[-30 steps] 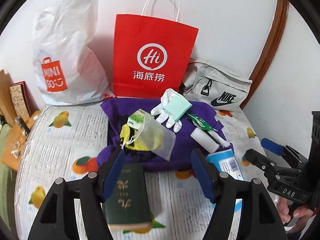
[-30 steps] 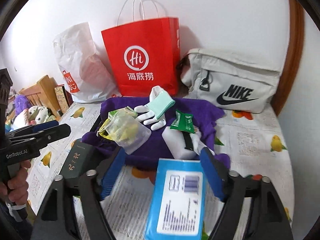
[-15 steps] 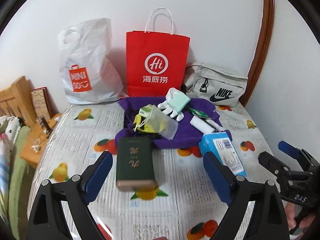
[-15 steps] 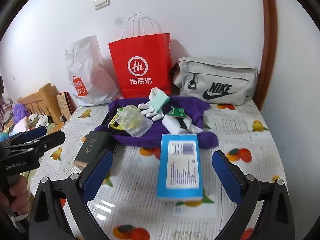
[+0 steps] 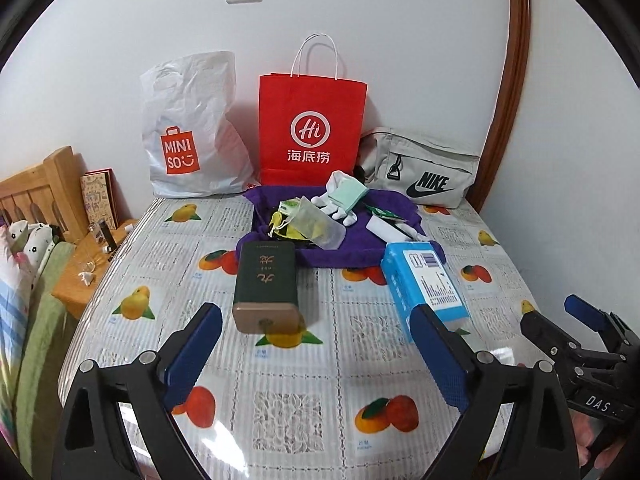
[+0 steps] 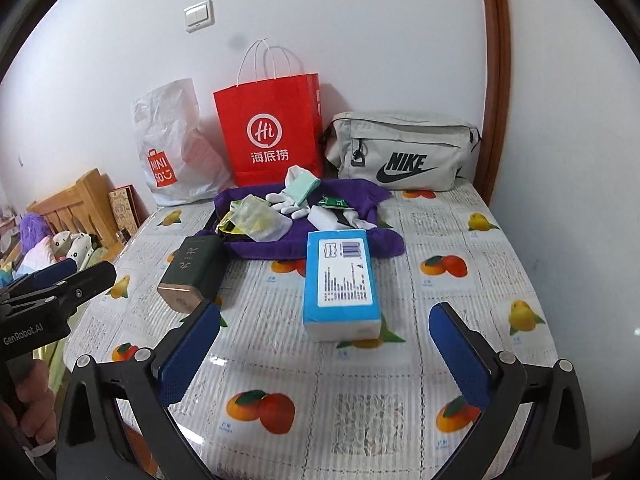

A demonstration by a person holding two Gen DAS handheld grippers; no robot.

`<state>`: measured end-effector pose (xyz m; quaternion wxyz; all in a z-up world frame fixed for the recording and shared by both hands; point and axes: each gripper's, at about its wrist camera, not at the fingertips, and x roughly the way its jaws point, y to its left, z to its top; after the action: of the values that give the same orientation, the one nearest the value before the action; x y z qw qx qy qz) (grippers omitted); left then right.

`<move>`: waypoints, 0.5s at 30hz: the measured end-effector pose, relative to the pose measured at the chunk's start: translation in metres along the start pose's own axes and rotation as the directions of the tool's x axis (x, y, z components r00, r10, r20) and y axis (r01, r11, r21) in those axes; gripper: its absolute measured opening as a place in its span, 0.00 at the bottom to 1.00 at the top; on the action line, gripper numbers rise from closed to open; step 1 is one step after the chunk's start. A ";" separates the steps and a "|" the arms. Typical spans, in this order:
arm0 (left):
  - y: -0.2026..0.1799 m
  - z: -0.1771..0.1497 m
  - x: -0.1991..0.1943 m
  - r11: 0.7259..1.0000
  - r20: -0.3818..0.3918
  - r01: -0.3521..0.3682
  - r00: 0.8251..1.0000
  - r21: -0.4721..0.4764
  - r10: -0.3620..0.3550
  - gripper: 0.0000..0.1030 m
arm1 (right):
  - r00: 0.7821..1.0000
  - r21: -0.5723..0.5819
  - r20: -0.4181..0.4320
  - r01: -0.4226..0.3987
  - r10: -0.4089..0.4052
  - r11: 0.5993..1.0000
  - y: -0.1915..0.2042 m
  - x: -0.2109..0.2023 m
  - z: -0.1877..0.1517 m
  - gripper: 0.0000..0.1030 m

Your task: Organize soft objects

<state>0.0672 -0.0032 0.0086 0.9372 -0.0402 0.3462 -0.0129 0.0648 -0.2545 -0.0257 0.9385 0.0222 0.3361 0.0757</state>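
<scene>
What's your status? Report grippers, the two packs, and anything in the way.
Both grippers, left and right, opening, nothing between them. Green pack and blue pack lie free on the table. Path unobstructed.

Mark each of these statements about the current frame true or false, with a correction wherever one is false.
1. The dark green box lies on the table, held by neither gripper. True.
2. The right gripper is clamped on the blue pack. False: its jaws are opening and nothing is between them; the pack lies free ahead of them.
3. The white gloves rest on the purple cloth. True.
4. The red paper bag lies flat on the table. False: it stands upright against the wall.
5. The grey Nike bag is left of the red bag. False: it is right of it.
</scene>
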 end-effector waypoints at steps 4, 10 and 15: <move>-0.001 -0.006 -0.005 1.000 0.004 -0.007 1.000 -0.003 0.007 0.92 | 1.000 -0.003 0.011 0.005 -0.005 1.000 -0.001 -0.008 -0.007 1.00; -0.001 -0.009 -0.007 1.000 0.004 -0.012 1.000 -0.005 0.012 0.92 | 1.000 -0.012 0.001 0.011 -0.011 1.000 0.002 -0.010 -0.013 1.00; -0.001 -0.013 -0.008 1.000 0.002 -0.019 1.000 -0.003 0.019 0.92 | 1.000 -0.008 0.008 0.008 -0.008 1.000 0.002 -0.013 -0.016 1.00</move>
<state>0.0526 -0.0050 0.0044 0.9376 -0.0385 0.3457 -0.0033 0.0443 -0.2550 -0.0292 0.9402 0.0174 0.3321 0.0734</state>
